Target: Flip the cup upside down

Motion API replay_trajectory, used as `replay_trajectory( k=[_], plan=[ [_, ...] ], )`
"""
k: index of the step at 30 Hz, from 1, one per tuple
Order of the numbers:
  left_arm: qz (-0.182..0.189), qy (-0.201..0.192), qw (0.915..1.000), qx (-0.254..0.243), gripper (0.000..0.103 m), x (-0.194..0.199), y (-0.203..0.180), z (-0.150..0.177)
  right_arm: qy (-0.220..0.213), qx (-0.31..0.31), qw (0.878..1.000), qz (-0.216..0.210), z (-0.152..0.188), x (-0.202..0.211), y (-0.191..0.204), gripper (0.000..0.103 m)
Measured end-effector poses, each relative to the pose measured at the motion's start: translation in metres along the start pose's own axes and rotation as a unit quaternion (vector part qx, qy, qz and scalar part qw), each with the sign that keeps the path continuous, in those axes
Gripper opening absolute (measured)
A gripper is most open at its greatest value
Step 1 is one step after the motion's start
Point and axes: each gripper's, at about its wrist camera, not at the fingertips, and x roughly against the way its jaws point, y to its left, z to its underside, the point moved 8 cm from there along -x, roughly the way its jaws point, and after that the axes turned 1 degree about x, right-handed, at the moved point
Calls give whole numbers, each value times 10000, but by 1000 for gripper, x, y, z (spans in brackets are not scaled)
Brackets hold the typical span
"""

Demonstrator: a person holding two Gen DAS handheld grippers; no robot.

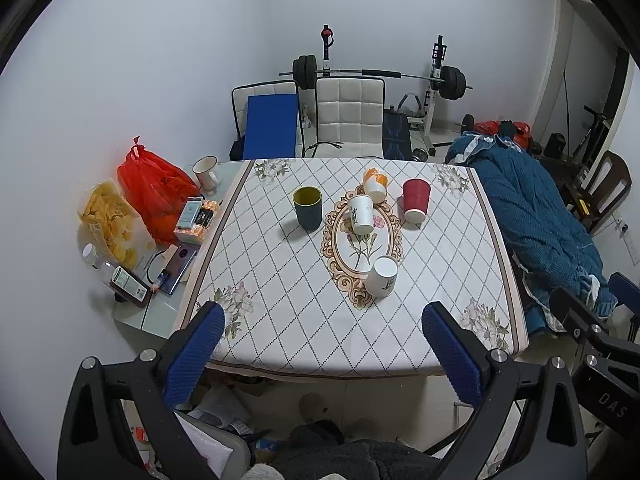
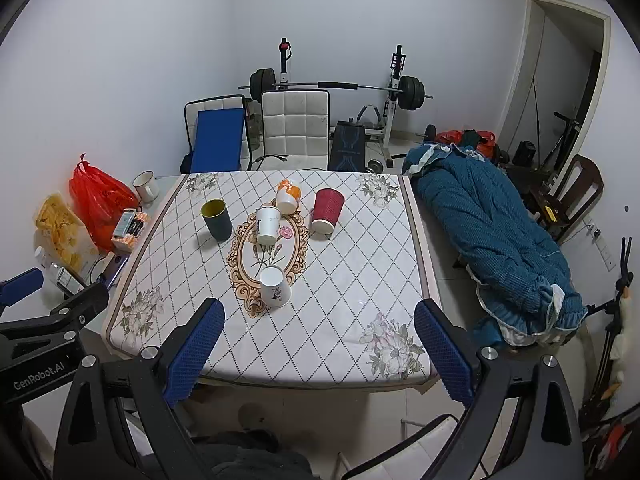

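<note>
Paper cups (image 1: 382, 277) upright on the table (image 1: 280, 320), near white one closest. Both grippers (image 1: 324, 344) (image 2: 320, 344) spread wide, empty, held back off the edge. Squeezing too hard likely to crush thin paper; clipping neighbours (image 1: 361, 214) could topple them.

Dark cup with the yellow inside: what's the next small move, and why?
Probably ease the left tool forward toward the dark cup. It stands mouth up on the left part of the tablecloth, and the left tool and right tool both hang open and empty at the near edge.
</note>
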Motion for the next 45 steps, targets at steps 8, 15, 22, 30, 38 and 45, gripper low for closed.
replay_trajectory(
  k=[8,15,22,30,38,45],
  plan=[
    [-11,-42,10000,30,101,0,5,-1,-8,-12,10000,9,-1,0,1,98],
    [-36,-59,10000,27,101,1,6,-4,-14,-30,10000,-7,-3,0,2,98],
    [-39,-60,10000,28,101,1,7,-5,-19,-49,10000,6,-8,0,3,98],
    [-49,-59,10000,27,101,1,8,-6,-1,-53,10000,10,-13,-2,5,98],
    [-37,-41,10000,-1,101,0,9,-7,-2,-74,10000,6,-12,-4,5,98],
    [-46,-36,10000,7,101,0,9,-7,22,-75,10000,6,-13,-6,6,98]
  ],
)
